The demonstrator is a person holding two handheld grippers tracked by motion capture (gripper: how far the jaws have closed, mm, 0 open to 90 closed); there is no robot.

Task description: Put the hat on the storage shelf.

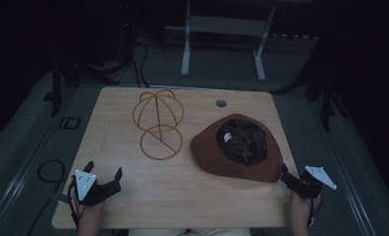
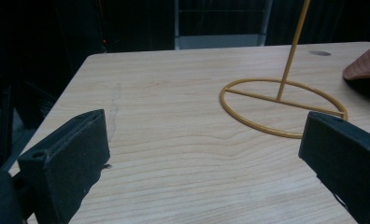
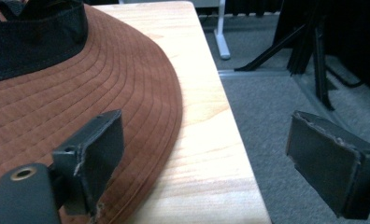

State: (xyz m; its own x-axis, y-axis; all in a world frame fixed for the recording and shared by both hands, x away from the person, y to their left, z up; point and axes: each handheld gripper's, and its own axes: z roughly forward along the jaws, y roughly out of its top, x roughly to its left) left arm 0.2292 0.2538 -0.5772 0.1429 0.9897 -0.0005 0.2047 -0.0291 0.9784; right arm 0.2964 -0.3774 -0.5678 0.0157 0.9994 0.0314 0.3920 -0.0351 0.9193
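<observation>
High view | brown hat [image 1: 234, 150] laid upside down near table [image 1: 133, 196] right edge | right gripper [image 1: 293, 179] held agape beside its brim | left gripper [image 1: 104, 183] held agape, empty, at near-left corner

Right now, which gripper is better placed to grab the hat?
Right. The right gripper sits open at the brown hat brim's near edge; the left gripper, also open, is across the table, nearer the wire stand.

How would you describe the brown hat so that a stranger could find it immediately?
Look at the wooden table, then at its right half. The brown hat lies there upside down, its dark lining facing up, beside the golden wire stand. It is the one soft cloth thing there.
</observation>
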